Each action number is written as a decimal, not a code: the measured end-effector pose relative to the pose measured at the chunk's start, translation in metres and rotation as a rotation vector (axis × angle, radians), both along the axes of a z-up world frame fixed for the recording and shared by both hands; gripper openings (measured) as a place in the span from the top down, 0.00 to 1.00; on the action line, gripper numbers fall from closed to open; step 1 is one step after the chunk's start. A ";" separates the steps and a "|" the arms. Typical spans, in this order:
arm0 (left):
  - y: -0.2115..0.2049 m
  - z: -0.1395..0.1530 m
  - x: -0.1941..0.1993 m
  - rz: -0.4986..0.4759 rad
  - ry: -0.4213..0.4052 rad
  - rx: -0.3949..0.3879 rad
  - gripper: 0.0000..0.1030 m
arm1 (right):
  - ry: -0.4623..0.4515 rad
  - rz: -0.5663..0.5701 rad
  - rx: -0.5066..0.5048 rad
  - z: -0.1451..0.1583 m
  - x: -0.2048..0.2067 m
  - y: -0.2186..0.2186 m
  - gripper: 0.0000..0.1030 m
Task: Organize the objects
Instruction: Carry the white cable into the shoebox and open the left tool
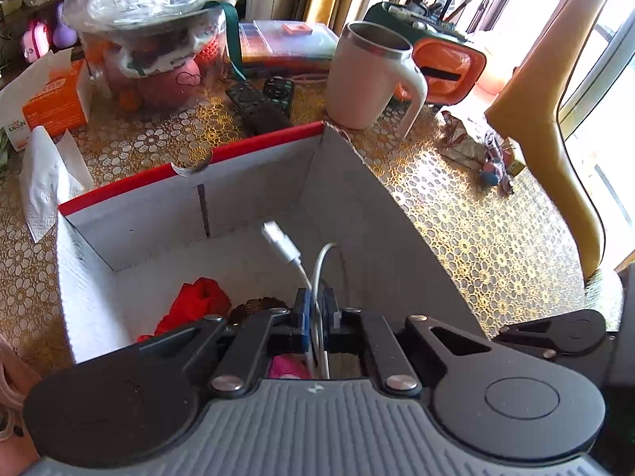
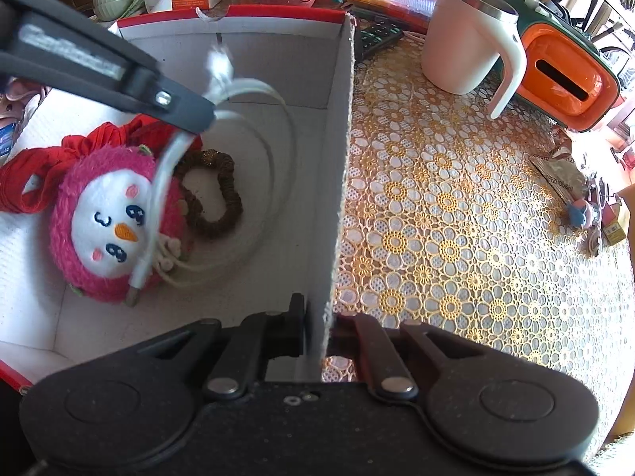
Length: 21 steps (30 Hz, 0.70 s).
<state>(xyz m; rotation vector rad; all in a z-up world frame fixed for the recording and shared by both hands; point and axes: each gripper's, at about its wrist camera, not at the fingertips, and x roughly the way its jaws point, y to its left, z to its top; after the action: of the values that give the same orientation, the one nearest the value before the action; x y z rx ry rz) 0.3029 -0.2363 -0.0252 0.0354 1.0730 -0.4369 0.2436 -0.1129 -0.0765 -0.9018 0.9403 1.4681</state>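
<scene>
While the left gripper (image 1: 316,309) hangs over the open box (image 1: 349,182), its fingers are pinched narrow on a white cable (image 1: 317,273); one plug (image 1: 279,240) sticks up toward the frame's middle. From the right wrist view the same gripper (image 2: 198,119) reaches in from the upper left, the cable (image 2: 158,182) looping below it inside the box (image 2: 337,182), its lower plug lying across a pink plush (image 2: 111,222) at lower left. Beside the plush lie a brown scrunchie (image 2: 214,194) and a red cloth (image 2: 35,174). The right gripper (image 2: 317,323) sits at bottom centre, closed narrow on the box's side wall, one finger inside and one outside.

On the lace tablecloth (image 2: 456,218) right of the box stand a pink mug (image 2: 464,39) with a white handle and, at upper right, an orange case (image 2: 567,75). Two remotes (image 1: 262,99) lie just behind the box's far wall, with a bagged bowl (image 1: 151,20) at upper left and a tissue (image 1: 43,182) at the left edge
</scene>
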 end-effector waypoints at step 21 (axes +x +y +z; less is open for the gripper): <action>-0.003 -0.006 -0.001 -0.010 -0.021 0.067 0.82 | 0.004 0.013 -0.014 -0.003 -0.002 -0.004 0.95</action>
<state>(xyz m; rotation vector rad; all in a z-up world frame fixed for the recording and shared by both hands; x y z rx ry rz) 0.3019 -0.2388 -0.0314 0.1046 1.0671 -0.4084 0.2412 -0.1171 -0.0792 -0.9176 0.9499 1.4764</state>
